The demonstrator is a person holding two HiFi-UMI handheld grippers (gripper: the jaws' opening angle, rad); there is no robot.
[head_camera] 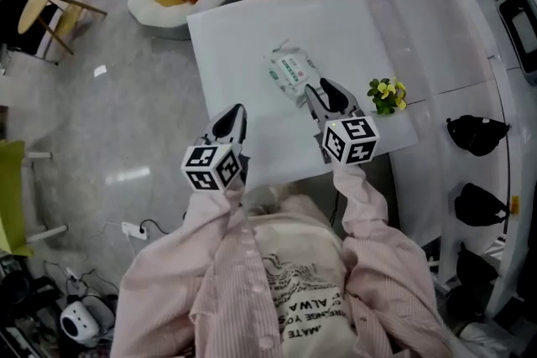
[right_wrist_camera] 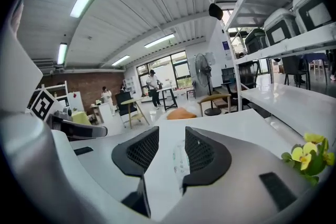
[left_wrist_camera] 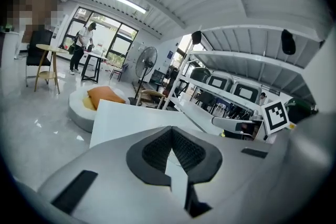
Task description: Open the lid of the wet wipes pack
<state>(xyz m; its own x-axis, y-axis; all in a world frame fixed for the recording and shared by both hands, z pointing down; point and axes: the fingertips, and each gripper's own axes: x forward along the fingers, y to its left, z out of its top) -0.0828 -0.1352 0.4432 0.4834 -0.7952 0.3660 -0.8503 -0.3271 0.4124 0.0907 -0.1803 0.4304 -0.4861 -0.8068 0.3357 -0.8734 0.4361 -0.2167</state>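
Wet wipes pack (head_camera: 291,70) lies flat mid-table (head_camera: 243,38), centre of the head view, slightly skewed. Lid state is too small to read.

Right gripper (head_camera: 319,88): tips just below and right of the pack in the head view, contact unclear. In its own view the jaws are spread, nothing pinched; the pack (right_wrist_camera: 180,160) shows through the gap, ahead on the tabletop.

Left gripper (head_camera: 238,111): lower left of the pack, well apart from it, near the table's left edge. Its own view shows its (left_wrist_camera: 171,131) jaws pressed together at the tips, empty.

Yellow flowers (head_camera: 387,95) at the table's right edge, right of the right gripper.
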